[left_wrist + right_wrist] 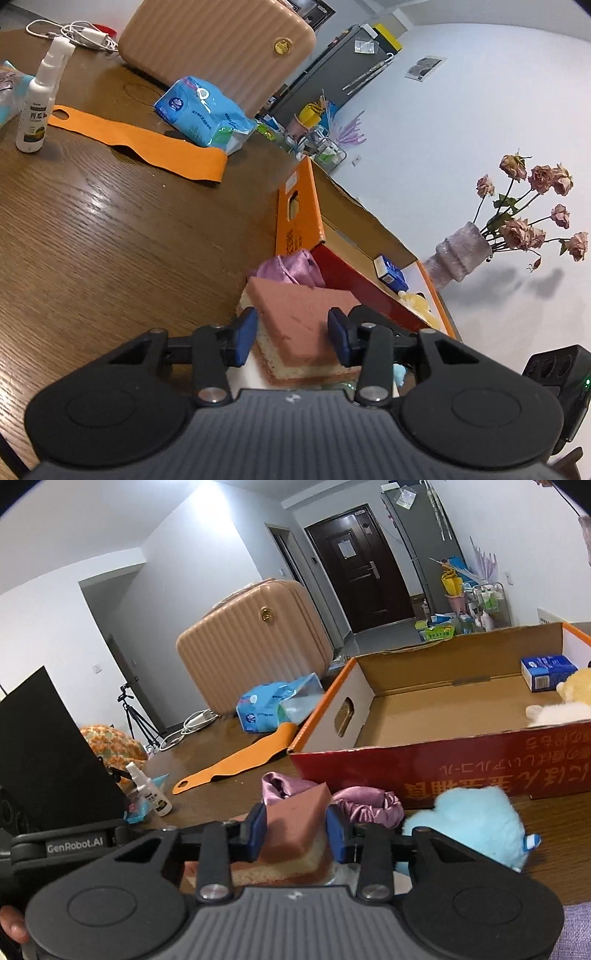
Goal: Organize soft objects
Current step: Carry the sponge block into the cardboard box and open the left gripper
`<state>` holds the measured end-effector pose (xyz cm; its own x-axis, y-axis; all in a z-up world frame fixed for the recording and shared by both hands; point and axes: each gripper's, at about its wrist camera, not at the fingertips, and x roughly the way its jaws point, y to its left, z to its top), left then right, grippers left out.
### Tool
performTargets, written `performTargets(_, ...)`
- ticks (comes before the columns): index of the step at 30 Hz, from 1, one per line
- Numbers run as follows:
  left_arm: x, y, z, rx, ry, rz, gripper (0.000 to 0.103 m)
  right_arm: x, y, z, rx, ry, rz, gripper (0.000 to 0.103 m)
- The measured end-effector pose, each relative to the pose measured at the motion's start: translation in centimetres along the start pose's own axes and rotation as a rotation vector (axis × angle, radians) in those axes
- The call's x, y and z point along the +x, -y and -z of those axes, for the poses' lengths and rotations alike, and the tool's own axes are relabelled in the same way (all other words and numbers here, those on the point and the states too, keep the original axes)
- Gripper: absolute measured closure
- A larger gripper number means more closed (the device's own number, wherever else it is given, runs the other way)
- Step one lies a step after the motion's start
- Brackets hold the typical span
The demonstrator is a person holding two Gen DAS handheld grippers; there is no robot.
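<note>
Pink-topped sponge point(303, 325) lies on the worktop point(110, 240) just near the cardboard box point(424, 709). We hold it between both grippers, left gripper point(291, 334) and right gripper point(295, 829) each clamped on it; the box lies beyond.

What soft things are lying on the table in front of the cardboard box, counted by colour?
Pink sponge: 1
Purple satin bundle: 1
Light blue plush: 1
Total: 3
</note>
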<state>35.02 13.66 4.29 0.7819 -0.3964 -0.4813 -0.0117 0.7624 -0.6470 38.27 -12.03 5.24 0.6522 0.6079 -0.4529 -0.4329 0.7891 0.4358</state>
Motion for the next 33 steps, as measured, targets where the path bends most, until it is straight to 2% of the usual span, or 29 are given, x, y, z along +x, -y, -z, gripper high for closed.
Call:
performTargets(4,-1.8,2.5,0.5,0.058,0.033,0.019,0.061,-2.8,-0.9,-0.1,-0.034,0.046,0.006,0.07)
performTargets(9,-5.6,7.2,3.2,0.164,0.054,0.093,0.062,-10.1,-1.7,0.5,-0.079,0.132,0.007,0.07)
performTargets(12,-6.9,9.6,6.7,0.207,0.019,0.116,0.062,-14.9,-1.4,2.9,-0.092,0.144,0.032,0.07)
performTargets(17,-7.0,11.0,13.4,0.266,-0.075,0.105,0.06,-19.6,0.7,8.1,-0.026,0.087,0.091,0.07)
performTargets(20,-6.3,10.9,16.0,0.261,-0.138,0.079,0.061,-20.6,2.2,10.8,0.011,0.054,0.11,0.07)
performTargets(24,-5.8,10.3,17.7,0.259,-0.177,0.044,0.06,-20.8,3.5,13.1,0.047,0.026,0.105,0.068)
performTargets(28,-6.3,10.1,18.3,0.263,-0.183,0.041,0.058,-20.9,3.8,14.6,0.052,0.021,0.105,0.065)
performTargets(33,-6.5,10.1,18.1,0.261,-0.179,0.029,0.055,-21.6,4.5,14.6,0.074,0.039,0.084,0.06)
